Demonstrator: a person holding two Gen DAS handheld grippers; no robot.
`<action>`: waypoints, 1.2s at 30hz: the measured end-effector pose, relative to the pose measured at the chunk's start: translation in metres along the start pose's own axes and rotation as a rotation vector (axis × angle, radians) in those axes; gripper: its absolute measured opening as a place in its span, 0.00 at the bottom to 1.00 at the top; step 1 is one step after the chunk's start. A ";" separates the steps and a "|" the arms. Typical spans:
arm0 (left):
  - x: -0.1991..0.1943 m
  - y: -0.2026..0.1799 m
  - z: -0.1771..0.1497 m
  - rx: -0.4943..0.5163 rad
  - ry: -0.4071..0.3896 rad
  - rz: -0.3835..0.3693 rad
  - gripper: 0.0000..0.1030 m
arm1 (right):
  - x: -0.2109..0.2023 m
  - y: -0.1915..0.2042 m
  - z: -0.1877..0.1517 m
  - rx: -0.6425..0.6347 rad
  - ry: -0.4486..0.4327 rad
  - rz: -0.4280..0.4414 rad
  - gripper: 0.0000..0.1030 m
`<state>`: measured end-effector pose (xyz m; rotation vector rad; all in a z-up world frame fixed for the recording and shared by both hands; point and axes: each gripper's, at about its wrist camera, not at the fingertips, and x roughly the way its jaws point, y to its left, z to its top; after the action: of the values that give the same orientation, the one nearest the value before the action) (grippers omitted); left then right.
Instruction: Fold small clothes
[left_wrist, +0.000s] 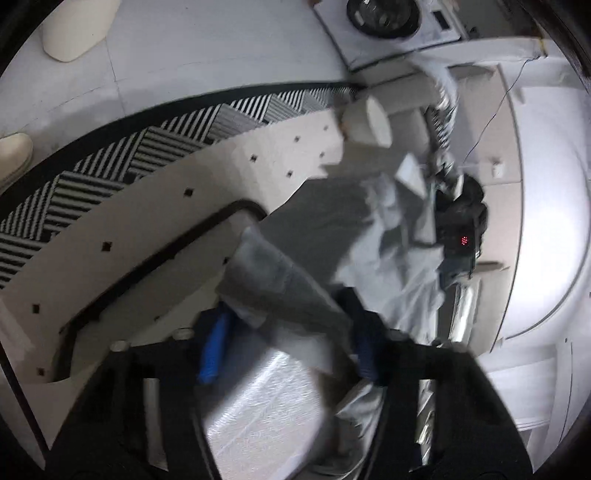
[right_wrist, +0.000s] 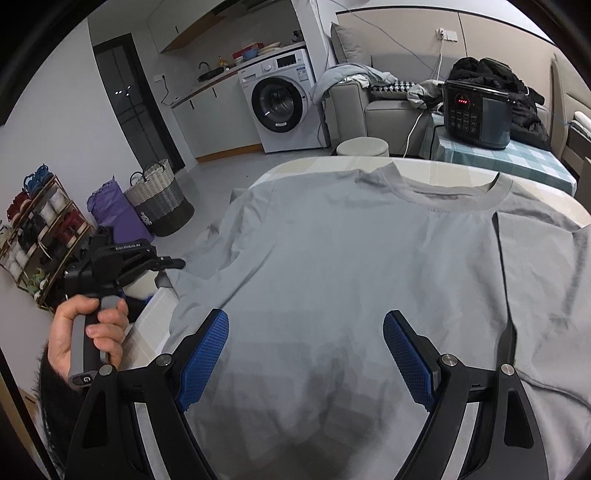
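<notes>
A grey T-shirt (right_wrist: 351, 258) lies spread on the table, collar (right_wrist: 443, 192) at the far side, its right side folded inward. My right gripper (right_wrist: 306, 354) is open and empty, hovering over the shirt's lower middle. My left gripper (right_wrist: 162, 264) is at the table's left edge, held in a hand beside the shirt's left sleeve. In the blurred left wrist view, grey shirt cloth (left_wrist: 295, 291) lies between its blue-padded fingers (left_wrist: 216, 347), which stand wide apart; I cannot tell whether they grip it.
A washing machine (right_wrist: 280, 103), a sofa (right_wrist: 388, 107) and a black cooker (right_wrist: 476, 110) on a checked side table stand behind the table. A woven basket (right_wrist: 159, 195), a purple bag (right_wrist: 114, 210) and a shoe rack (right_wrist: 37, 229) stand left. A striped rug (left_wrist: 110, 162) lies on the floor.
</notes>
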<state>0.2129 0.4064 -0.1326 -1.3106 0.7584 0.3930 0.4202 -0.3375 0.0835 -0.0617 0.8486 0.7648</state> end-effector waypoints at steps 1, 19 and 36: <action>-0.004 -0.005 -0.001 0.027 -0.032 0.004 0.26 | 0.001 0.000 -0.001 -0.001 0.004 0.000 0.85; -0.057 -0.200 -0.053 0.625 -0.369 -0.053 0.06 | -0.002 -0.035 -0.013 0.063 0.006 0.005 0.85; -0.018 -0.043 0.043 0.257 -0.104 0.082 0.48 | 0.003 -0.047 -0.023 0.070 0.045 0.015 0.85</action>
<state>0.2407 0.4401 -0.0864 -1.0135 0.7499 0.4119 0.4359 -0.3785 0.0548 -0.0103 0.9189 0.7492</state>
